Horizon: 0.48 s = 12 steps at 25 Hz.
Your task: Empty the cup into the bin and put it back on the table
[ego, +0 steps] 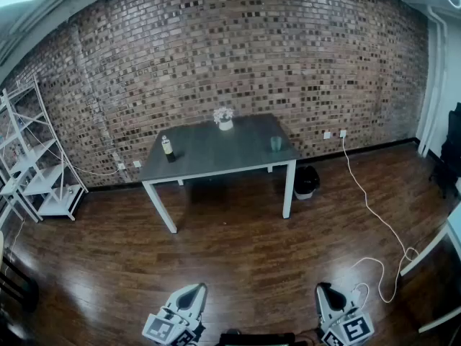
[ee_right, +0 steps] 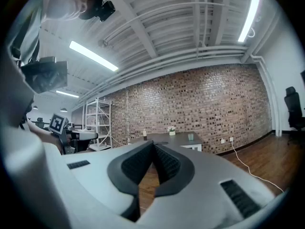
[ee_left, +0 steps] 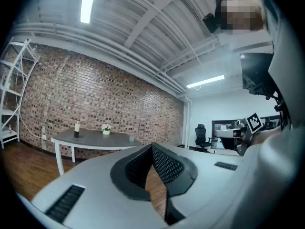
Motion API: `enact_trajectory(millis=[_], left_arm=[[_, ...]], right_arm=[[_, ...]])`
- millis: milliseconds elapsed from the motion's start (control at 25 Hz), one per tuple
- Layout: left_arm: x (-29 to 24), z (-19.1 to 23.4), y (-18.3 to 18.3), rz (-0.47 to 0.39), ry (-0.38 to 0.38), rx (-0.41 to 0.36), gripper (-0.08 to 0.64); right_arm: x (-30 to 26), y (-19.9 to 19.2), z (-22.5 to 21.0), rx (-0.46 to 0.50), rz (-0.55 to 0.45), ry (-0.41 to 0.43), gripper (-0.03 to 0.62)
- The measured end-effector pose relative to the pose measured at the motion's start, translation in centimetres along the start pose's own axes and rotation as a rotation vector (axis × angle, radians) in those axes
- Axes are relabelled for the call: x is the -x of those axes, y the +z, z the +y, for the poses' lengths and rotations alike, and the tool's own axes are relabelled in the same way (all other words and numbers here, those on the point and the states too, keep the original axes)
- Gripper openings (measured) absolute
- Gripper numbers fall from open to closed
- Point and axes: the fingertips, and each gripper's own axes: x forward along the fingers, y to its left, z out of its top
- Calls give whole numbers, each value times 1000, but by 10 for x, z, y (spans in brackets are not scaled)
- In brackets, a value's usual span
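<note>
Brick room: I'm holding left gripper (ego: 191, 290) and right gripper (ego: 325, 289) closed, empty, aiming to approach the small teal translucent cup (ego: 276, 143), one o'clock, squarely.

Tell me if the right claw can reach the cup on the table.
Probably not yet: the right claw is shut and far from the cup across the floor; nothing seems to block the walk over.

L tool (ee_left: 151, 147) shut, empty; cup (ee_left: 131, 139) on table (ee_left: 90, 139)

Grey table (ego: 216, 153): bottle (ego: 167, 147), potted flower (ego: 224, 118), cup (ego: 276, 143) on top.
</note>
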Motion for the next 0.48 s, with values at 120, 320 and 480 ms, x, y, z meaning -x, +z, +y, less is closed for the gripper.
enact_trajectory(millis=[120,320,480], left_arm=[[-15,8,-5,4,4,19,0],[-49,27,-12,-1,-11,32,0],[-84,56,-12,-7,9,48,0]], right_arm=[[-13,-1,-10,12,11,-1,3],[-40,-1,-29,11,15,-19,3],[-73,1,-43,15,22,-30,3]])
